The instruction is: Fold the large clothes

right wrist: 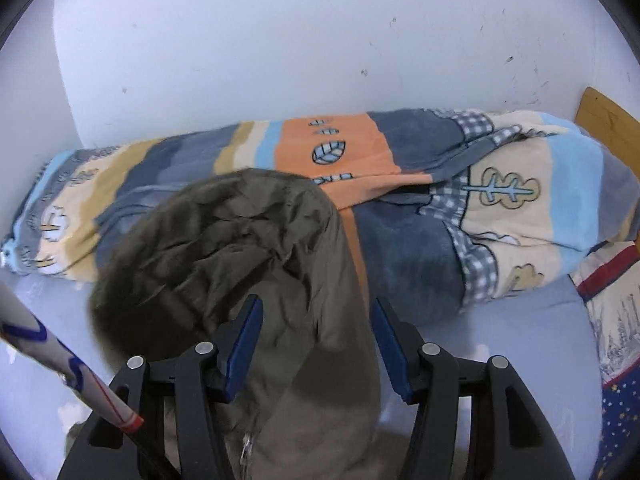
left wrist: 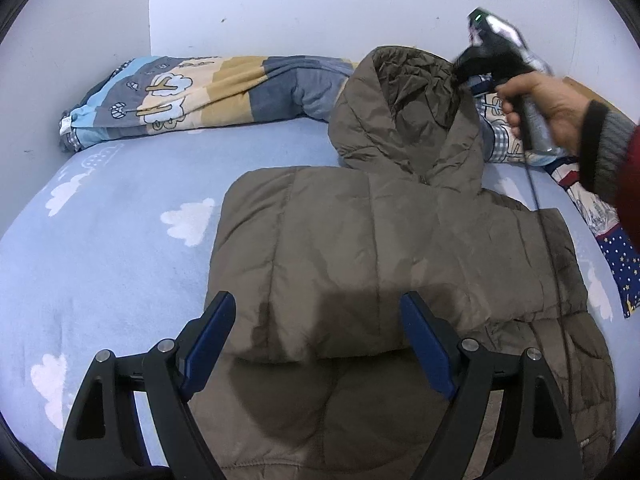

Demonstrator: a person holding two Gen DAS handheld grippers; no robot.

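Note:
A brown padded hooded jacket (left wrist: 380, 248) lies on the light blue cloud-print bed sheet (left wrist: 112, 240), its sides folded inward, its hood (left wrist: 404, 108) toward the wall. My left gripper (left wrist: 320, 316) is open and hovers over the jacket's lower body, holding nothing. My right gripper (right wrist: 316, 320) is open, its fingers on either side of the hood's right edge (right wrist: 224, 248). It also shows in the left wrist view (left wrist: 460, 76), held by a hand at the hood's far side.
A rolled patterned quilt (right wrist: 400, 200) lies along the white wall (right wrist: 280, 40) behind the hood. A star-print cloth (left wrist: 624, 264) lies at the right edge. A wooden bed frame corner (right wrist: 604, 116) shows far right. A cable (left wrist: 548, 248) crosses the jacket.

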